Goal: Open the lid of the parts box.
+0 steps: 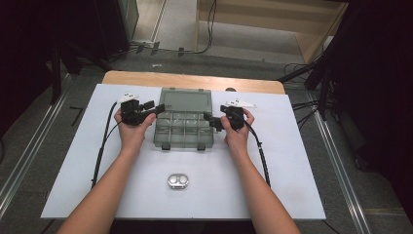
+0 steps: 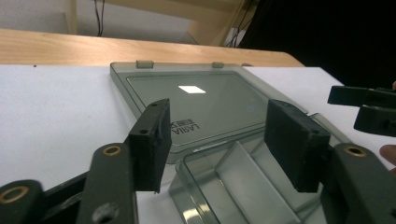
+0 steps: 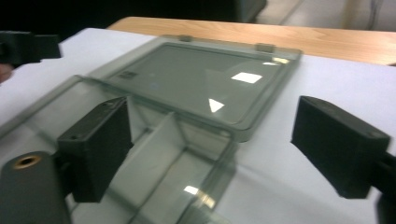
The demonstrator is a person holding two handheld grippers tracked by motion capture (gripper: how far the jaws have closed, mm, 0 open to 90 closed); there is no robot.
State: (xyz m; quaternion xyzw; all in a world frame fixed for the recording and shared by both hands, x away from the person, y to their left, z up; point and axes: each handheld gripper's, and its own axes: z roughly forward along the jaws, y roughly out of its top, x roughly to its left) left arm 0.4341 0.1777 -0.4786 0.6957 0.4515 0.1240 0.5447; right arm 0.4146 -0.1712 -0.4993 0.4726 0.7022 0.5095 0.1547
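A clear grey plastic compartment box lies open in the middle of the white mat, its lid folded flat away from me. My left gripper is at the box's left rear corner, jaws open and empty. My right gripper is at the right edge, also open with nothing between its pads. In the left gripper view the open left gripper frames the lid and an empty compartment. In the right gripper view the open right gripper spans the box's corner compartment and the lid.
A small silver oval case lies on the white mat nearer me. The mat covers a wooden table, whose far edge shows behind the lid. Cables trail back from both grippers along the person's forearms. Dark stands flank the table.
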